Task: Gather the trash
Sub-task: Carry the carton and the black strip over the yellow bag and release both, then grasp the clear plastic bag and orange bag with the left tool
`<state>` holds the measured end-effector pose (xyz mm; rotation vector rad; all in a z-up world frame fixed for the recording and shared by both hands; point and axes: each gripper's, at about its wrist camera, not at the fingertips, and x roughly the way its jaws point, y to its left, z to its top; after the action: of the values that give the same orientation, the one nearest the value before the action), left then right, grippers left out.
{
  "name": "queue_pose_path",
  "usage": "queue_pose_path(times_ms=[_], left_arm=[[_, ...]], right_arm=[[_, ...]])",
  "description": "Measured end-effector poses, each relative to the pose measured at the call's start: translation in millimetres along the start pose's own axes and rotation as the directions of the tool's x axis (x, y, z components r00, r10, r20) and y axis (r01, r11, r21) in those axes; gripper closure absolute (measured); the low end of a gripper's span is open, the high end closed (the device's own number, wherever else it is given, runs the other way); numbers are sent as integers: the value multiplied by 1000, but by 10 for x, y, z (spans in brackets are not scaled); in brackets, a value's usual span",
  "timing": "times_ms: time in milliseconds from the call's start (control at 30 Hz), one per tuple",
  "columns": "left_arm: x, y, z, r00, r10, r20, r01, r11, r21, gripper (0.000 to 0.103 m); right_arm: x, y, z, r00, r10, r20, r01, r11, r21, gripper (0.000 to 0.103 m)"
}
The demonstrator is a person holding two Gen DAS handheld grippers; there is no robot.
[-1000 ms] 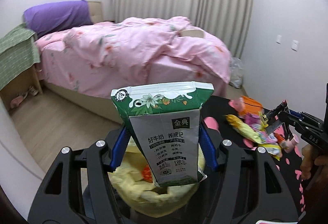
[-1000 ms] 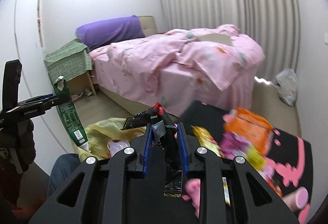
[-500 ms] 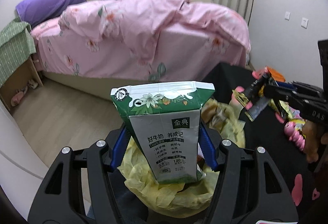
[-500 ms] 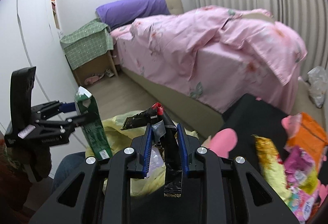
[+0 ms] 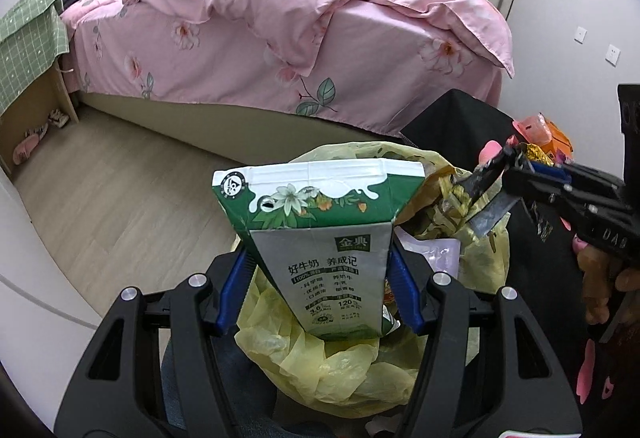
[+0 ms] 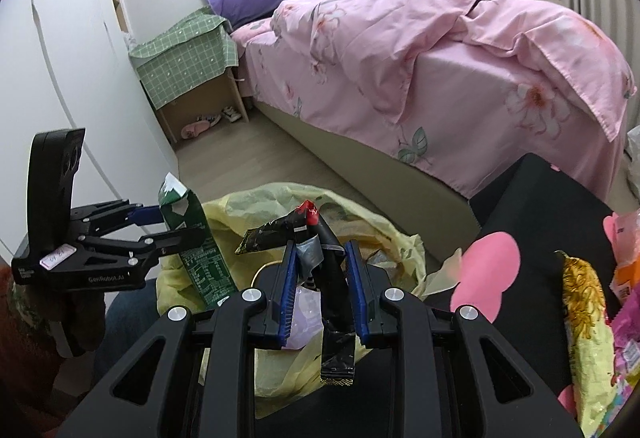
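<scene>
My left gripper (image 5: 320, 278) is shut on a green and white milk carton (image 5: 324, 238) and holds it upright over the open yellow trash bag (image 5: 340, 366). My right gripper (image 6: 322, 278) is shut on a black crumpled wrapper (image 6: 332, 278) and holds it above the same yellow bag (image 6: 384, 238). In the left wrist view the right gripper (image 5: 516, 173) comes in from the right with the wrapper (image 5: 484, 193) over the bag's far rim. In the right wrist view the left gripper (image 6: 160, 226) with the carton (image 6: 192, 238) is at the left of the bag.
A black table (image 6: 552, 222) with pink shapes holds several snack wrappers (image 6: 588, 302) at the right. A pink bed (image 5: 280, 37) stands behind, a nightstand with green cloth (image 6: 188, 49) to the left. Wooden floor (image 5: 120, 189) lies between.
Both grippers have moved closer to the yellow bag, which now fills more of both views. The right gripper with the wrapper has come over the bag's rim. Both grips are unchanged.
</scene>
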<state>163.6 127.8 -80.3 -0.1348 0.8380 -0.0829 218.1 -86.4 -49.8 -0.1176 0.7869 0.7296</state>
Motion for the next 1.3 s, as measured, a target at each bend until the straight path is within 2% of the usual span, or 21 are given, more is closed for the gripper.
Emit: queue_pose_path(times_ms=[67,167,200,300,367,400,500,733,833,933,1067,1133,1200,1300], left_arm=[[-34,30,8,1000,-18,7,18,999,-28,45],[-79,121,39,993,-117,0,117,989,-95,44],[-110,141,58,990,-140,6,140,984,-108,38],[-208,132,98,993,-116,31,119,987,-107,21],[-291,153,132,992,-117,53,123,984,-130,19],[-344,166,153,992,-110,68,119,983,-141,18],[-481,173,201,993,-63,103,78,986,-147,18],[-696,168,255,989,3,148,22,986,-165,18],[-790,92,281,986,9,168,18,987,-161,18],[-878,-76,300,982,2,189,24,991,-133,18],[-879,-413,311,979,-46,197,62,995,-79,18],[-836,-623,315,977,-85,195,96,994,-49,18],[-762,-860,314,974,-137,183,141,990,-13,18],[-613,-1245,282,965,-221,143,214,975,63,18]], right_arm=[[23,30,-17,1000,-11,-6,11,1000,-15,79],[20,47,-25,1000,-20,2,20,1000,-24,79],[17,48,-22,1000,-23,7,23,999,-22,79],[19,48,-20,1000,-16,5,16,1000,-11,75],[19,59,-29,1000,-19,11,19,1000,-17,64],[21,68,-31,1000,-19,12,19,1000,-21,59],[3,78,-40,1000,-28,11,28,999,-27,54],[-223,19,-65,998,-44,36,44,999,-7,54],[-447,-46,-114,996,-73,57,73,997,1,54],[-694,-138,-190,991,-110,82,108,994,27,54],[-1157,-325,-414,974,-192,120,183,980,79,54],[-1404,-444,-573,962,-235,135,221,969,114,53],[-1588,-544,-716,955,-261,143,241,960,143,47],[-1903,-722,-1007,943,-297,151,267,945,190,47]])
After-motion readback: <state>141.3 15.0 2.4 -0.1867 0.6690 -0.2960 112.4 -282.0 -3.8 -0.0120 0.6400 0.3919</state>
